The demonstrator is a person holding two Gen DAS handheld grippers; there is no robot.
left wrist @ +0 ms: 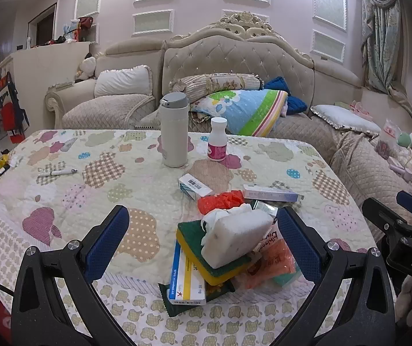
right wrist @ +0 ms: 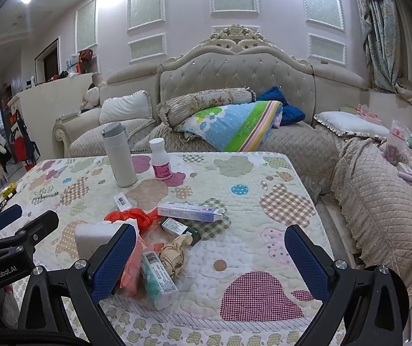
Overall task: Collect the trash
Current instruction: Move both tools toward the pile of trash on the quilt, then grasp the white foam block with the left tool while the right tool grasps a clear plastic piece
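Note:
A heap of trash lies on the quilted table (left wrist: 61, 201): a white sponge block (left wrist: 234, 239) on a green-and-yellow scouring sponge (left wrist: 197, 248), a blue-and-yellow box (left wrist: 187, 279), an orange wrapper (left wrist: 275, 262) and a red bag (left wrist: 220, 200). My left gripper (left wrist: 203, 242) is open, its fingers on either side of the heap. In the right wrist view the heap sits at lower left, with a crumpled tissue (right wrist: 174, 255) and a teal carton (right wrist: 158, 276). My right gripper (right wrist: 210, 262) is open above the tabletop, its left finger beside the heap.
A white flask (left wrist: 173, 132) and a small pink-labelled bottle (left wrist: 217, 139) stand at the table's far side. A pen (left wrist: 57, 172) lies at left, two long boxes (left wrist: 270, 193) behind the heap. A sofa (left wrist: 234, 66) with pillows and a blanket lies beyond.

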